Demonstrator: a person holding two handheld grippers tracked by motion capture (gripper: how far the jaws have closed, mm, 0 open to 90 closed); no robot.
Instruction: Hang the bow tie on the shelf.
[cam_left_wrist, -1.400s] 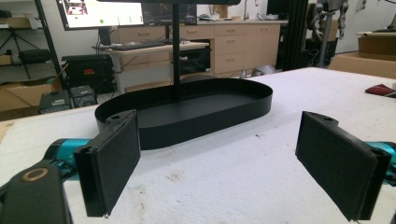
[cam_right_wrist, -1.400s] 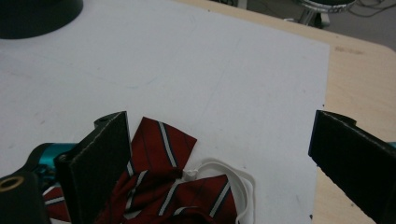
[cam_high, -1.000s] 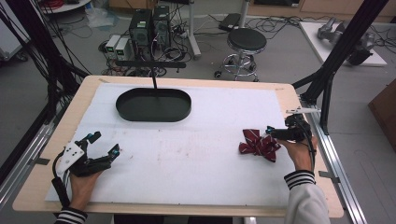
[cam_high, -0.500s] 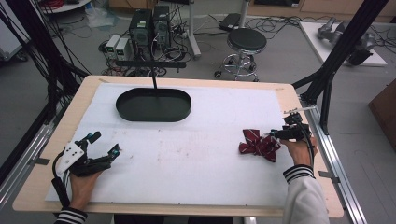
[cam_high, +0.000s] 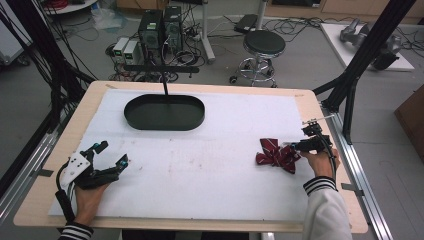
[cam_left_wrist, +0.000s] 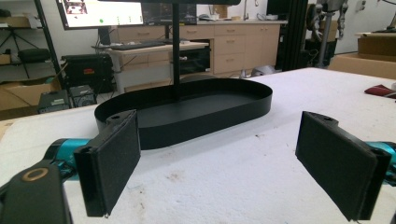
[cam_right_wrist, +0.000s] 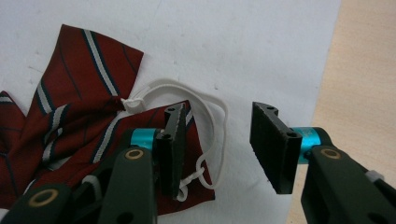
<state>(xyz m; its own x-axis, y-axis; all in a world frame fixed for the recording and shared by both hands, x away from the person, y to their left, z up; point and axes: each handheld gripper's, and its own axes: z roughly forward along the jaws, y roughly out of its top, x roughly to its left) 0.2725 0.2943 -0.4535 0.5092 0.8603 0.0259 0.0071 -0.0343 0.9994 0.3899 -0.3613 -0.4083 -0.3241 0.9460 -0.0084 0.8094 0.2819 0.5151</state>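
One striped bow tie under open right claw.

black gripper | teal hubs | brass screws | striped cuffs

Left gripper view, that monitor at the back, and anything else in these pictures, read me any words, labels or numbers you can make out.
Monitor: text and a green dot show, too blurred to read.
Bow tie: stripes, no lettering.
Tray: no markings.
No other readable text.
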